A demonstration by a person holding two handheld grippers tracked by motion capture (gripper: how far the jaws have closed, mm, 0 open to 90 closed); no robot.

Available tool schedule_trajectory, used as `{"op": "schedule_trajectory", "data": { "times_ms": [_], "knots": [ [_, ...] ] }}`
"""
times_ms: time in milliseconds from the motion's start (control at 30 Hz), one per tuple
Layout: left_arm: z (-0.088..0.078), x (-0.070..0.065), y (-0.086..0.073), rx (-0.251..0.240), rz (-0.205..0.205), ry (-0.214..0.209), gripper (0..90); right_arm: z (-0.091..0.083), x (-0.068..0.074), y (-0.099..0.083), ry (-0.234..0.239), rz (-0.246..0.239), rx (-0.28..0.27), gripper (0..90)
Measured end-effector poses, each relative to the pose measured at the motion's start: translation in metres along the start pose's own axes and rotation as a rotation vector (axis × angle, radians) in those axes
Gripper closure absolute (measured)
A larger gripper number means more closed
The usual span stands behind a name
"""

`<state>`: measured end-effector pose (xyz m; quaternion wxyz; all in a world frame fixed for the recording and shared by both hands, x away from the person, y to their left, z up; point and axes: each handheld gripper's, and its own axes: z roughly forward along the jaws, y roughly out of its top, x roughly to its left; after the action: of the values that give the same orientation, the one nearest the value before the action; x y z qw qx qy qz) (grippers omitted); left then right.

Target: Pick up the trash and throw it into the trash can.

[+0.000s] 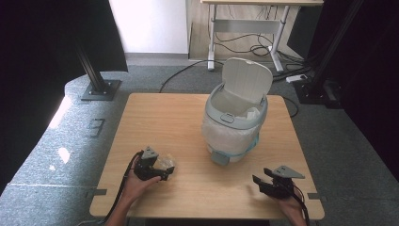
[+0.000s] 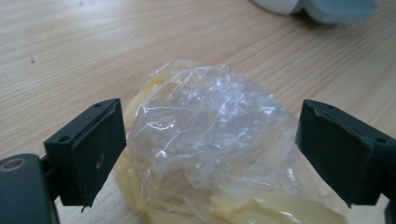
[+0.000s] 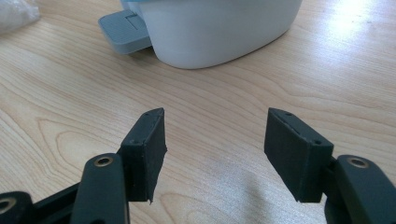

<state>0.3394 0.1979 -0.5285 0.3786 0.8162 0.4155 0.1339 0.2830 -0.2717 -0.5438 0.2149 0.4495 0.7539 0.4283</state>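
A crumpled clear plastic wrapper [image 2: 210,130] with something yellowish under it lies on the wooden table [image 1: 160,117] at the front left. My left gripper [image 2: 212,149] stands open around it, one jaw on each side, neither pad visibly pressing. In the high view the left gripper [image 1: 164,172] points right at the wrapper [image 1: 165,163]. A white pedal bin [image 1: 235,122] with a liner bag stands mid-table, its lid [image 1: 247,80] raised. My right gripper [image 1: 258,181] is open at the front right with nothing between its jaws. In the right gripper view the gripper [image 3: 215,149] faces the bin [image 3: 219,28].
The bin's grey pedal [image 1: 219,157] sticks out toward the front edge and also appears ahead of the right jaws as a pedal [image 3: 123,30]. Bare wood lies between the two grippers. Beyond the table are a desk frame [image 1: 244,28], floor cables and black stands.
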Motion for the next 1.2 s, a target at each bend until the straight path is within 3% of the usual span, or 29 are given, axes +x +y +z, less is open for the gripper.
{"op": "schedule_trajectory", "data": {
  "times_ms": [300, 600, 767, 933, 1200],
  "knots": [
    [0.011, -0.004, -0.005, 0.027, 0.034, 0.002, 21.0, 0.0, -0.001, -0.001, -0.008, 0.002, 0.004, 38.6],
    [0.007, -0.004, -0.006, -0.003, 0.039, 0.017, 50.3, -0.002, -0.002, -0.001, -0.025, 0.011, -0.002, 39.1],
    [0.006, -0.003, -0.005, -0.004, 0.043, 0.017, 61.1, -0.003, -0.005, -0.002, -0.036, 0.021, 0.002, 39.5],
    [-0.004, -0.005, 0.003, -0.021, 0.059, -0.014, 64.5, -0.004, -0.007, -0.002, -0.052, 0.041, 0.012, 40.1],
    [-0.036, -0.004, 0.032, -0.114, 0.072, -0.037, 65.7, -0.007, -0.011, -0.004, -0.056, 0.06, 0.006, 40.7]
  ]
}}
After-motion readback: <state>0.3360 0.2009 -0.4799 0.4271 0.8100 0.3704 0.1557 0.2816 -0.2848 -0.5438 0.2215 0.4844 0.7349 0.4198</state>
